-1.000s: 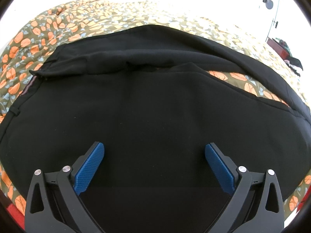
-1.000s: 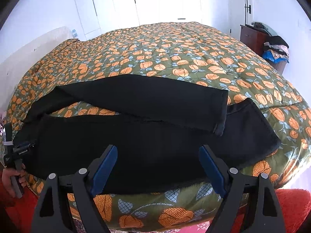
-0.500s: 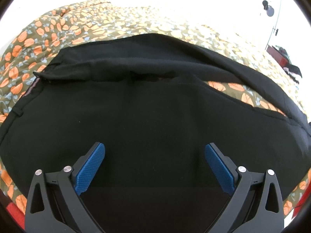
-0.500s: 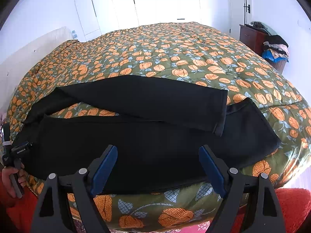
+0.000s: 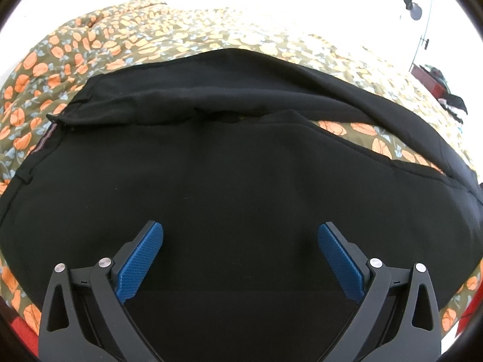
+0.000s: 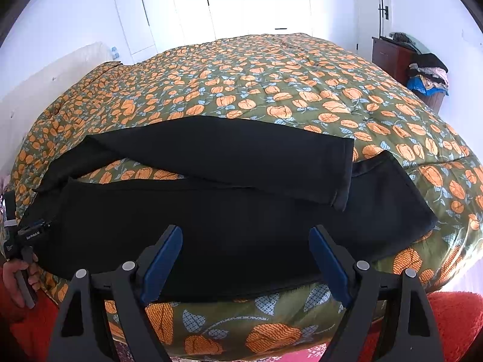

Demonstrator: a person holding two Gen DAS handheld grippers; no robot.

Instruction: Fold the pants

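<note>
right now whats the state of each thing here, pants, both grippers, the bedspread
pants: spread flat across the near edge of the bed, unfolded, far leg's hem lying over the near leg
left gripper: open, above the pants, holding nothing
right gripper: open, above the near leg, holding nothing
floral bedspread: laid out over the bed, under the pants
clothes pile: heaped by the dresser, far right

Left hand-held gripper jaws spread wide, right hand-held gripper likewise, both tilted downward, nothing gripped
</note>
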